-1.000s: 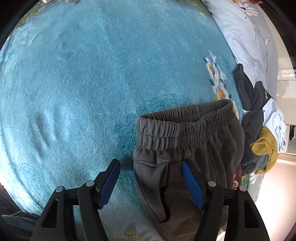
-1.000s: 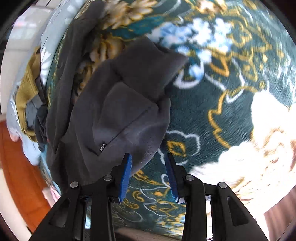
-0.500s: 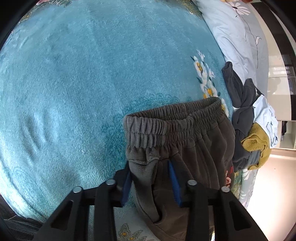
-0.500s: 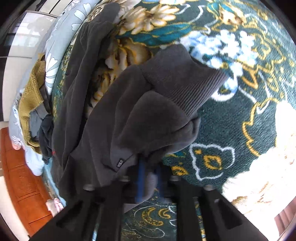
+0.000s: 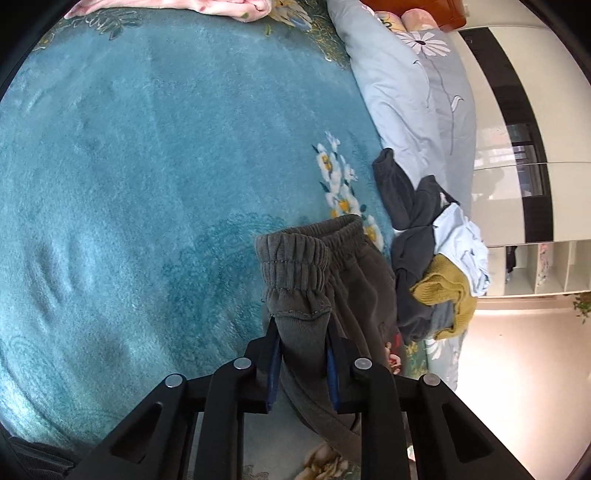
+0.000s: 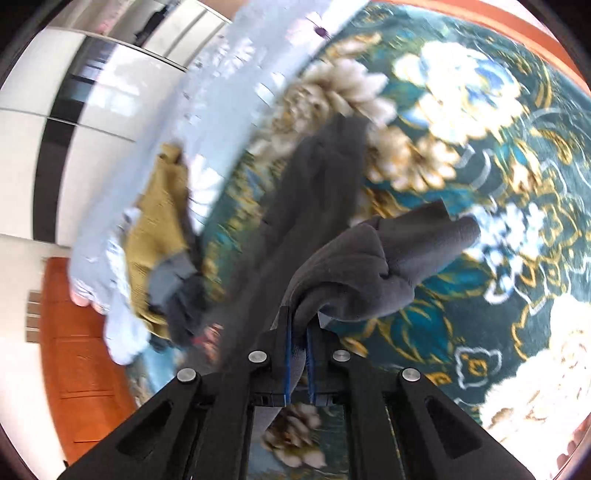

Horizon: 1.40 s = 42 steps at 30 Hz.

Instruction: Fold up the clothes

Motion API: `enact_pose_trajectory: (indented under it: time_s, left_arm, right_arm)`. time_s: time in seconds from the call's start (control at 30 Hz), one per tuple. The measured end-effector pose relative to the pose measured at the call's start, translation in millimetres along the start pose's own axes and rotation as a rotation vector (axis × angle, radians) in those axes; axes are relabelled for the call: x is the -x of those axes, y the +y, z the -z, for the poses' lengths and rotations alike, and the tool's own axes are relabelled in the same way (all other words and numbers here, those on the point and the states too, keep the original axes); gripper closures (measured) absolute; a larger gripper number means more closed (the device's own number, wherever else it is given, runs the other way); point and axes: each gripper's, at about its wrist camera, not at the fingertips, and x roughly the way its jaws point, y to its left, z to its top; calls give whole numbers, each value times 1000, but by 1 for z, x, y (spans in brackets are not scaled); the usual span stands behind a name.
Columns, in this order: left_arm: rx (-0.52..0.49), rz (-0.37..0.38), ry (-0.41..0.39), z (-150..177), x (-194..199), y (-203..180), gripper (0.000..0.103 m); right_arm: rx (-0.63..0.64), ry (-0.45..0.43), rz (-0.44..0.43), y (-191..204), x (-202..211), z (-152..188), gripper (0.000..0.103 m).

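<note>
Grey sweatpants (image 5: 325, 280) with an elastic waistband lie on a teal plush blanket (image 5: 147, 166). My left gripper (image 5: 301, 332) is shut on the pants just below the waistband, lifting that corner off the blanket. In the right wrist view the same grey pants (image 6: 369, 269) bunch up at their leg end, and my right gripper (image 6: 298, 332) is shut on that fabric, holding it above the floral blanket (image 6: 498, 184). The rest of the pants trails away blurred toward the upper middle.
A heap of unfolded clothes (image 5: 436, 266), dark grey, light blue and mustard yellow, sits at the bed's right edge, also seen as a clothes heap (image 6: 155, 258) in the right view. A pale blue floral quilt (image 5: 413, 92) lies beyond. Pink cloth (image 5: 166, 7) is at the far edge.
Both grippers went from open to shut on the pants. The left one has lifted the waistband corner; the right one has raised the leg end and swung, blurring its view.
</note>
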Motion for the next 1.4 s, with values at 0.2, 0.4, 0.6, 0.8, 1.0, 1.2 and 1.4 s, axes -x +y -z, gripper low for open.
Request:
enact_pose_trajectory:
  time_s: [0.2, 0.4, 0.6, 0.8, 1.0, 1.2, 1.4]
  left_arm:
    - [49, 38, 24, 0, 3, -12, 82]
    - [21, 16, 84, -20, -10, -75, 82]
    - [25, -46, 117, -47, -51, -116, 82]
    - [83, 8, 100, -61, -91, -116, 55]
    - [54, 103, 48, -57, -84, -106, 29]
    - [80, -81, -42, -48, -72, -65, 27]
    - [233, -70, 26, -37, -96, -21, 27]
  right_arm:
    - [-25, -17, -19, 10, -19, -23, 97]
    - [-35, -3, 46, 28, -41, -56, 97]
    - [-99, 7, 66, 37, -78, -97, 97]
    - [-107, 28, 126, 44, -122, -123, 97]
    - [-155, 40, 135, 29, -150, -131, 96]
    - [-50, 29, 128, 40, -149, -126, 84]
    - [86, -17, 82, 49, -110, -109, 38]
